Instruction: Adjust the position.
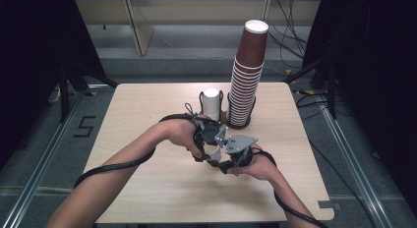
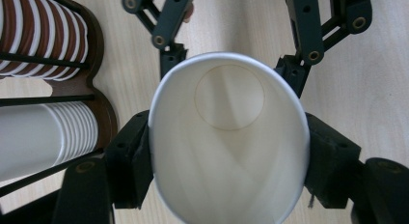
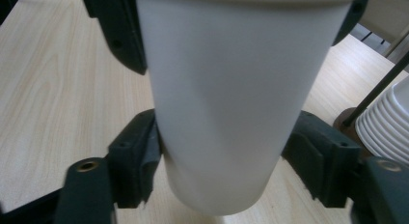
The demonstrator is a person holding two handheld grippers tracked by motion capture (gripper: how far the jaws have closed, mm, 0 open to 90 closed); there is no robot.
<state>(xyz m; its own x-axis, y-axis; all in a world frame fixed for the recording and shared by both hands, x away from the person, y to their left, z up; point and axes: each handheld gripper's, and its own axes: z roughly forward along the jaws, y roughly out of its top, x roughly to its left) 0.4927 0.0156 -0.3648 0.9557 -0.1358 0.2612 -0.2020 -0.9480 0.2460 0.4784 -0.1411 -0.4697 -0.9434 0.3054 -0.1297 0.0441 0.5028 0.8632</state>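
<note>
A white paper cup [image 1: 215,155] hangs above the middle of the wooden table [image 1: 147,188], held between both grippers. My left gripper [image 2: 229,159] is shut on the cup [image 2: 226,195] just below the rim, and its view looks straight down into the empty inside. My right gripper [image 3: 226,159] is shut on the lower wall of the cup [image 3: 231,79], one pad on each side. In the high view the left gripper [image 1: 209,138] reaches in from the left and the right gripper [image 1: 229,156] from the right, close together.
Just behind the hands stands a dark holder with a tall stack of brown cups [image 1: 248,80] and a shorter stack of white cups [image 1: 212,101]. Both stacks lie at the left of the left gripper view [image 2: 43,132]. Cables trail from both grippers.
</note>
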